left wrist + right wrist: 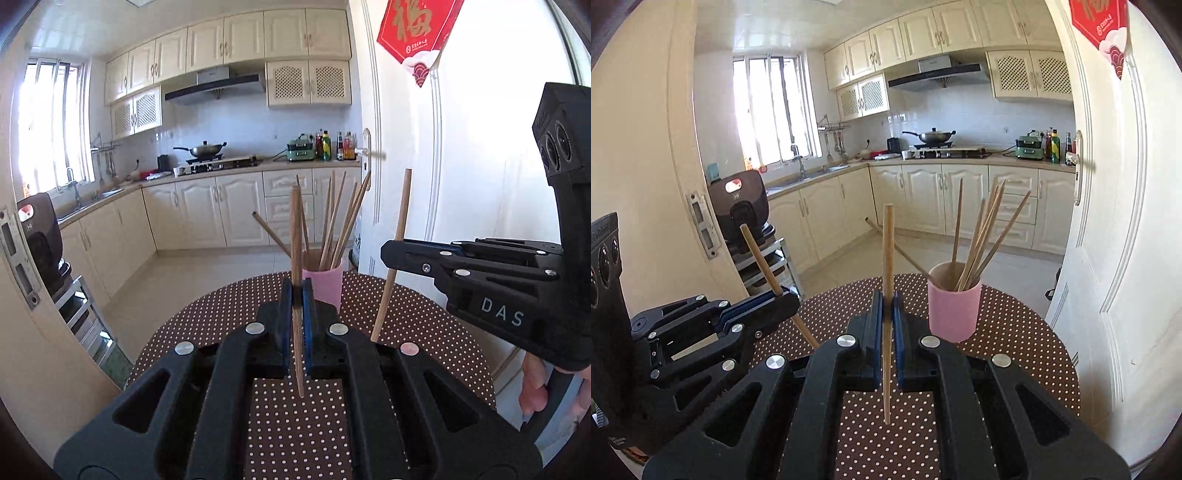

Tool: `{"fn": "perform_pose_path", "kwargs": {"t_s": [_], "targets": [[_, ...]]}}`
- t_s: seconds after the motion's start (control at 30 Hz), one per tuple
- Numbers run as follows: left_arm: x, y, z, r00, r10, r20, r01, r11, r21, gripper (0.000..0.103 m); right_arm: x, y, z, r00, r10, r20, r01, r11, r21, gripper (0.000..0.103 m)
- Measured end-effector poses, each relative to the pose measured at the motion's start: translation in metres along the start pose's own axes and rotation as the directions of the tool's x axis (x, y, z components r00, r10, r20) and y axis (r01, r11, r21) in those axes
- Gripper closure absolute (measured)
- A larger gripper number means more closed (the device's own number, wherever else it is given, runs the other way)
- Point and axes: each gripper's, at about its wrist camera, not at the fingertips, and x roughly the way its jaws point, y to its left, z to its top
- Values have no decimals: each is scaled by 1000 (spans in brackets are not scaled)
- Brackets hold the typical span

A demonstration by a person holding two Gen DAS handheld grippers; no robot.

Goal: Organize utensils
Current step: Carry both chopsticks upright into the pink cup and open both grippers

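My left gripper [297, 295] is shut on a wooden chopstick [296, 236] held upright above the table, just in front of the pink cup [325, 286]. My right gripper [887, 306] is shut on another wooden chopstick [887, 251], also upright, left of the pink cup [955, 310]. The cup stands on the brown polka-dot round table [1015, 332] and holds several chopsticks [982, 236]. The right gripper [386, 253] shows in the left wrist view with its chopstick [400, 214]. The left gripper [792, 295] shows in the right wrist view with its chopstick [761, 258].
A white door [1115, 221] stands close to the table's right edge. A metal rack with a dark appliance [742, 206] stands to the left by the door frame. Kitchen counters and floor lie beyond the table's far edge.
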Motion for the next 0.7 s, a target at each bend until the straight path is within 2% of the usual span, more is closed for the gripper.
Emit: {"fn": "perform_pose_path", "kwargs": {"t_s": [0.3, 0.7], "targets": [[7, -6, 21, 997, -4, 78, 3, 1000, 14, 98, -3, -17, 11, 993, -49, 111, 51, 999, -11, 99], [40, -3, 76, 982, -3, 191, 12, 999, -46, 98, 9, -33, 32, 962, -119, 244, 130, 991, -31, 99]]}}
